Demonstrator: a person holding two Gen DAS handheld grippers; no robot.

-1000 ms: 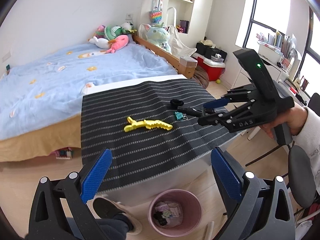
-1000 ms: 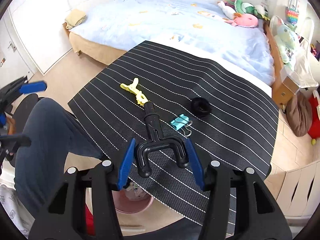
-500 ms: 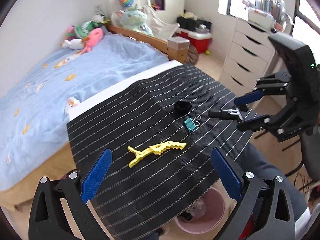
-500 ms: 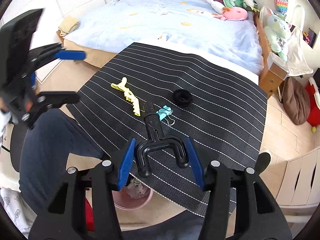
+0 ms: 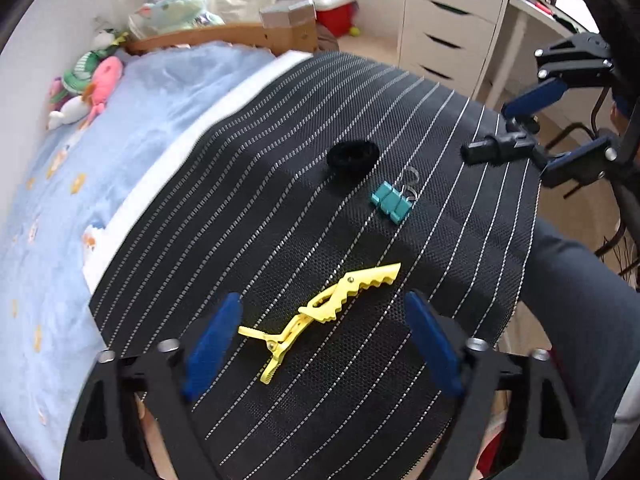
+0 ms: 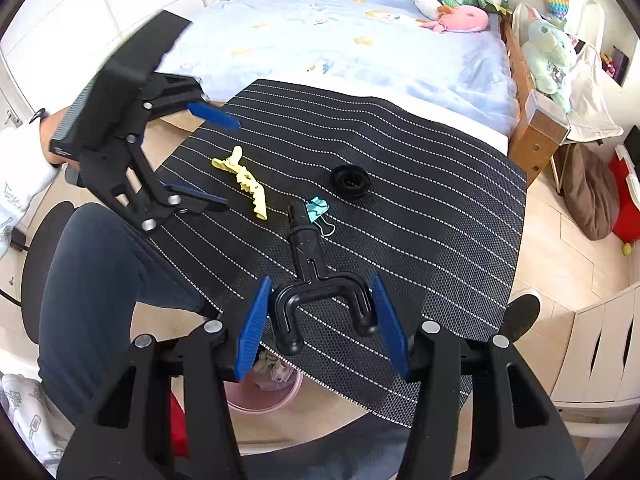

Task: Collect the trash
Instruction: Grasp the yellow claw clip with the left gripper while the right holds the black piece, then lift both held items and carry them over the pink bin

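Observation:
A yellow hair clip (image 5: 320,312) (image 6: 245,182), a teal binder clip (image 5: 391,201) (image 6: 318,208) and a black ring (image 5: 353,156) (image 6: 349,181) lie on a black striped mat (image 5: 460,240) (image 6: 420,184). My left gripper (image 5: 320,340) (image 6: 218,160) is open, its blue fingers on either side of the yellow clip, just above the mat. My right gripper (image 6: 322,320) (image 5: 532,136) is shut on a black Y-shaped plastic piece (image 6: 316,284) (image 5: 496,148), held over the mat's front edge, its stem pointing at the binder clip.
A pink waste bin (image 6: 264,388) with trash stands on the floor under the mat's front edge. A bed (image 6: 340,32) with plush toys lies behind. White drawers (image 5: 448,20) stand at the right. The person's leg (image 6: 100,280) is by the mat.
My left gripper has swung in and lowered over the yellow clip, which now lies between its fingers. My right gripper has kept hold of the black piece, drifting slightly.

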